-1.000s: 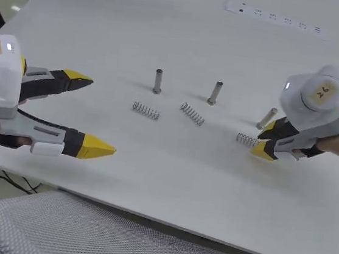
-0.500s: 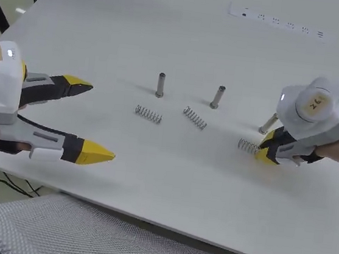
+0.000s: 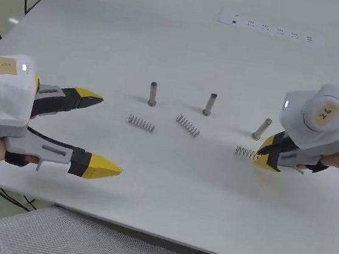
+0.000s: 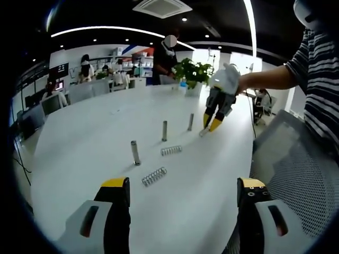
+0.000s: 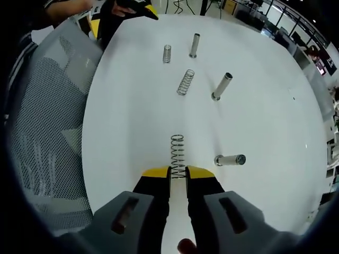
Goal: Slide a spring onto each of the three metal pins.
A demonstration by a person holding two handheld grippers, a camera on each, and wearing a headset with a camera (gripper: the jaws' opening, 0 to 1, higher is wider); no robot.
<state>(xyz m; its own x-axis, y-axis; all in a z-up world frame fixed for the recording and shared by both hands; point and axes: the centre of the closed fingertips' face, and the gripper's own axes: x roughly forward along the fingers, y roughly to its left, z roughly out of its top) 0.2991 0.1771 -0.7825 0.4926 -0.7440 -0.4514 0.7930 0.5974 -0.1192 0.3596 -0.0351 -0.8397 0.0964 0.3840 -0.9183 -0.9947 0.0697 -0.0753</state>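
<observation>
Step in hand: picking up the first spring. No pin carries a spring yet, and all three springs lie flat on the desk [image 3: 168, 188].

Right gripper [image 5: 178, 171]: jaws pinched together on the near end of the right spring [image 5: 177, 150]. The rest of the coil sticks out ahead along the jaws, low over the desk or resting on it; I cannot tell which. The right pin [image 5: 230, 159] stands just beside it, off to one side of the spring's line.

Left gripper [image 3: 98, 132]: jaws spread wide and holding nothing. It hovers over the near left part of the desk, well apart from the parts.

The middle spring [image 3: 187, 125] lies just in front of the middle pin [image 3: 210, 104], and the left spring [image 3: 141, 122] just in front of the left pin [image 3: 153, 94]. Both pins stand upright.

Next move, as I judge it:
- Lift the held spring clear and turn it so the free end points down.
- Centre that open end over the top of the right pin, then lower it.
- The grip is on one end only, so the coil may droop or wobble, and lining it up on the pin tip needs care.
- I cannot tell whether the pins are fixed to the desk, so a sideways knock might tip one.
</observation>
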